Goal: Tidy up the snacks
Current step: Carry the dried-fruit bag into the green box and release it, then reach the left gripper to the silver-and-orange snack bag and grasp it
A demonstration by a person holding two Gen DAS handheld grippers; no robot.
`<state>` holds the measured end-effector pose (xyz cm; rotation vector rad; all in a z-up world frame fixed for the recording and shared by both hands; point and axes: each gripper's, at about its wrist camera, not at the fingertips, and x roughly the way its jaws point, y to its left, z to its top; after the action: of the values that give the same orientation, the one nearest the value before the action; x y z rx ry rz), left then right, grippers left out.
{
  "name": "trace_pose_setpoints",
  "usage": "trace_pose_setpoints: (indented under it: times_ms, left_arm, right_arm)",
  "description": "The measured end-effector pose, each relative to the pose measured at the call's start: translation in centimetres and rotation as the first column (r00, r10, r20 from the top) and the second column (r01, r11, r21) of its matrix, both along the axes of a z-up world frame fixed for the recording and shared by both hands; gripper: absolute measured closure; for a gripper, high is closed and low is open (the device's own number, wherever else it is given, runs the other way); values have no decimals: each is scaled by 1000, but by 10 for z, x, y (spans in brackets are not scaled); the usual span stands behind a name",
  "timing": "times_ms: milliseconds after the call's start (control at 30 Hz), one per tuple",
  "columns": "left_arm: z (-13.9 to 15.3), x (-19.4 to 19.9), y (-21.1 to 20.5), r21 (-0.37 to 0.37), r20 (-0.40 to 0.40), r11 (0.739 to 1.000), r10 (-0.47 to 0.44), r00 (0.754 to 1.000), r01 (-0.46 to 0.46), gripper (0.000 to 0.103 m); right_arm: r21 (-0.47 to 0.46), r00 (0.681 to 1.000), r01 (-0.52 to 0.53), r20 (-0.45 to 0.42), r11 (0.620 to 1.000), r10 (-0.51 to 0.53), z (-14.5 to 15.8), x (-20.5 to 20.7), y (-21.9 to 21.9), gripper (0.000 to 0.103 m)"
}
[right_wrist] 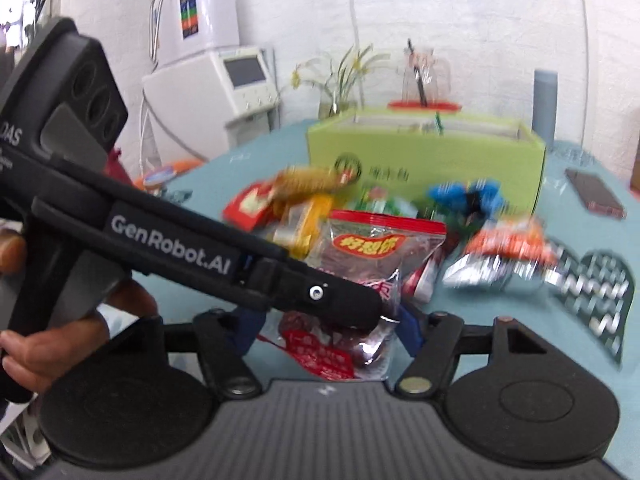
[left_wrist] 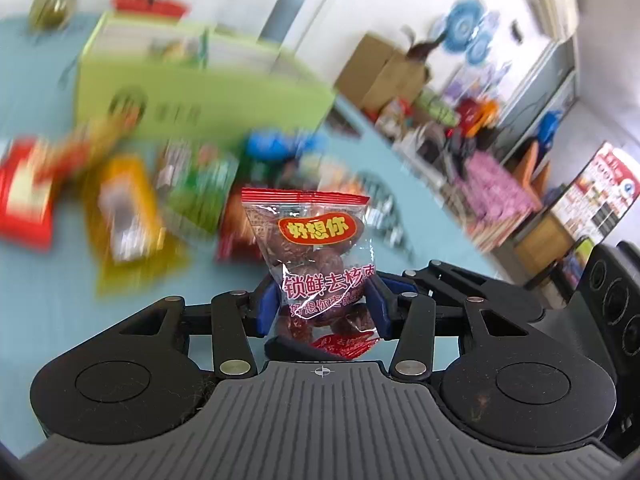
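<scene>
Left wrist view: the left gripper [left_wrist: 324,304] has its blue-padded jaws closed on the lower half of a clear plastic packet of dark red dried dates with red sealed ends [left_wrist: 316,256]. The packet stands upright between the pads, clear of the pale blue tabletop [left_wrist: 48,280], probably so that it can be carried without dragging through the other snacks. Its yellow-edged red oval label reads 好想你; larger pink characters below appear to read 锁鲜去核枣.

Right wrist view: the same packet [right_wrist: 380,248] lies between the blue fingers of the right gripper [right_wrist: 328,332]. The left gripper's black arm [right_wrist: 200,256], marked "GenRobot.AI" in white, crosses in front and hides the right pads, so whether the right jaws press on the packet cannot be told. A person's hand [right_wrist: 60,336] grips the left tool's handle.

Beyond, a blurred heap of loose snack packets [right_wrist: 400,216] in red, yellow, green, blue and silver lies on the table in front of an open light-green cardboard box [right_wrist: 424,160] with a round dark logo, its lettering unreadable. The box is judged the likely destination for sorted snacks. A dark flat rectangular object [right_wrist: 596,194] rests to the right of the box.
</scene>
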<state>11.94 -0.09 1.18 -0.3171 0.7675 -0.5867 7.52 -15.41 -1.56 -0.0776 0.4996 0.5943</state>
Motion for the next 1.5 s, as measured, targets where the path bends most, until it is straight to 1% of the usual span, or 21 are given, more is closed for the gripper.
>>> trace_pose_setpoints:
  times_ms: [67, 133, 200, 267, 400, 533, 600, 633, 667, 733, 800, 900, 933, 1000, 1067, 1200, 1333, 1400, 1433, 1467, 1500]
  left_arm:
    - [17, 24, -3, -18, 33, 1000, -8, 999, 8, 76]
    - [38, 55, -10, -10, 87, 1000, -8, 996, 9, 76]
    - [55, 88, -16, 3, 120, 1000, -1, 993, 1, 75]
    - [67, 122, -20, 17, 148, 1000, 8, 989, -11, 75]
    - [72, 184, -19, 7, 121, 999, 37, 992, -38, 75]
    - [56, 225, -16, 27, 87, 997, 74, 993, -76, 75]
    - [42, 234, -14, 54, 75, 994, 86, 993, -91, 74]
    - [37, 236, -13, 64, 79, 993, 98, 992, -103, 72]
    - [33, 235, -11, 72, 95, 991, 108, 990, -115, 62]
    - [35, 230, -8, 76, 131, 986, 135, 982, -145, 51]
    - [46, 216, -5, 60, 182, 986, 142, 973, -155, 51]
    - [61, 185, -4, 53, 259, 990, 114, 959, -132, 41]
    - [64, 174, -5, 53, 277, 991, 102, 955, -121, 36]
    - [63, 151, -11, 51, 280, 995, 70, 957, -88, 36]
    - [54, 132, -18, 40, 252, 998, 30, 967, -42, 36]
    - [22, 104, -38, 17, 119, 1000, -22, 993, 20, 38]
    - [-3, 98, -55, 11, 1, 999, -43, 999, 43, 43]
    - [-10, 107, -64, 19, -28, 998, -52, 998, 53, 44]
    - [-14, 113, -69, 36, -47, 998, -45, 998, 47, 49]
    - [-18, 118, -74, 54, -74, 998, -32, 997, 36, 64]
    - [-24, 124, -77, 63, -102, 997, -34, 994, 41, 70]
  right_arm:
    - [-22, 998, -3, 60, 1000, 4, 17, 21, 3, 17]
    - [-62, 992, 17, 124, 998, -9, 32, 49, 5, 17]
    - [-64, 988, 28, 152, 998, -18, 48, 85, 3, 18]
    - [-48, 990, 24, 143, 999, -17, 60, 122, -1, 19]
    - [-59, 994, 14, 106, 998, -7, 68, 192, -2, 20]
    - [-56, 999, 12, 43, 998, -10, 53, 232, -2, 23]
    - [-36, 1000, 11, 21, 999, -10, 44, 240, -4, 19]
    - [-27, 1000, 13, 22, 1000, -12, 41, 240, -5, 12]
    - [-20, 999, 21, 32, 1000, -20, 40, 239, -6, 10]
    - [-9, 998, 43, 54, 999, -42, 44, 236, -12, 10]
    - [10, 994, 49, 95, 999, -49, 54, 218, -24, 10]
    - [18, 985, 77, 151, 997, -78, 63, 185, -47, 10]
    - [19, 984, 90, 151, 996, -92, 62, 173, -54, 9]
    - [30, 983, 128, 126, 991, -131, 53, 151, -70, 9]
    - [35, 986, 146, 74, 989, -148, 37, 132, -80, 9]
    - [39, 986, 164, -19, 986, -164, 3, 100, -88, 9]
    - [53, 988, 142, -74, 988, -138, -16, 99, -84, 9]
    - [45, 987, 139, -89, 989, -135, -22, 105, -80, 10]
    - [44, 986, 141, -101, 989, -136, -25, 109, -78, 10]
    - [45, 984, 138, -117, 989, -132, -28, 112, -76, 10]
    - [46, 984, 128, -131, 991, -121, -31, 113, -74, 10]
